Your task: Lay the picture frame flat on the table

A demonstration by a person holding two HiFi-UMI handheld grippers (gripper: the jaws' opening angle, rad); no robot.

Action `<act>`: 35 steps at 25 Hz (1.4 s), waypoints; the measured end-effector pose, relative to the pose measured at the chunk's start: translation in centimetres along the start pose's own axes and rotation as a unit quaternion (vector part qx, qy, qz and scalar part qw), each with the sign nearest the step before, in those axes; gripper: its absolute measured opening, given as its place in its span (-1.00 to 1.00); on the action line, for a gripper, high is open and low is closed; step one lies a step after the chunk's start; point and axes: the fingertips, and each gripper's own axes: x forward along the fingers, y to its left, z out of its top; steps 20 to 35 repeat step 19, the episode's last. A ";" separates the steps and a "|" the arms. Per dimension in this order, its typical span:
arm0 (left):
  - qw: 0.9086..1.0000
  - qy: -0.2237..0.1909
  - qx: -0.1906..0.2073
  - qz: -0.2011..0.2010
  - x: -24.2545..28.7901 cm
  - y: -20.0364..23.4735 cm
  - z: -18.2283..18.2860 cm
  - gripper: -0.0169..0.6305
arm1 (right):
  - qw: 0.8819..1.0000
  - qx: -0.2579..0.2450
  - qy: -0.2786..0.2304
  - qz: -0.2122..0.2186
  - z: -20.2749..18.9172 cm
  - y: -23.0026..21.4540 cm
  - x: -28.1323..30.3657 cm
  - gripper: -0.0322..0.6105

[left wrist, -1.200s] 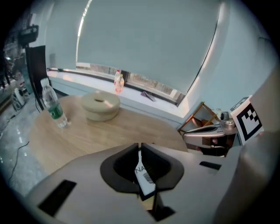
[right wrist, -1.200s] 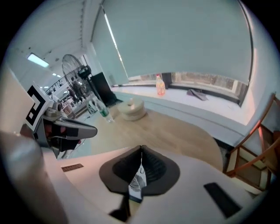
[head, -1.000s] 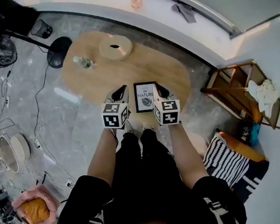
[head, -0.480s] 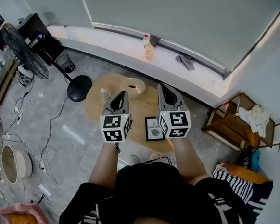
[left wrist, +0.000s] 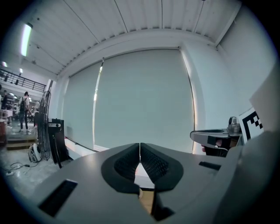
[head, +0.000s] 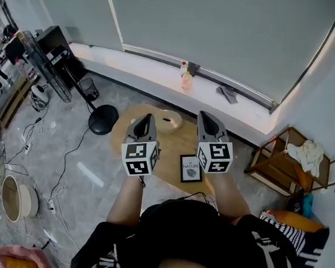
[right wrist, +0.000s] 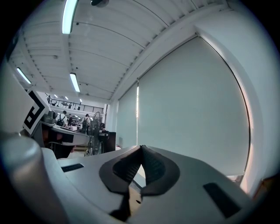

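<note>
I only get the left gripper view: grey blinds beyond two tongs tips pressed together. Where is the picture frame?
Observer: The black-framed picture lies face up near the front edge of the oval wooden table.
Operator: Is the other pair holding something?
Observer: No, the right tongs are shut on nothing.
Operator: Anything else on the table?
Observer: A round pale wooden dish at its far edge.

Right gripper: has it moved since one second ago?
Yes: right gripper flanked the picture frame; now its tip reaches the table's far edge, toward the window.
</note>
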 end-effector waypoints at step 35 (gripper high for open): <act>0.999 -0.021 0.021 -0.016 -0.3 -0.4 1.1 -0.88 | 1.000 -0.007 -0.017 -0.003 0.9 0.8 -0.4 -0.86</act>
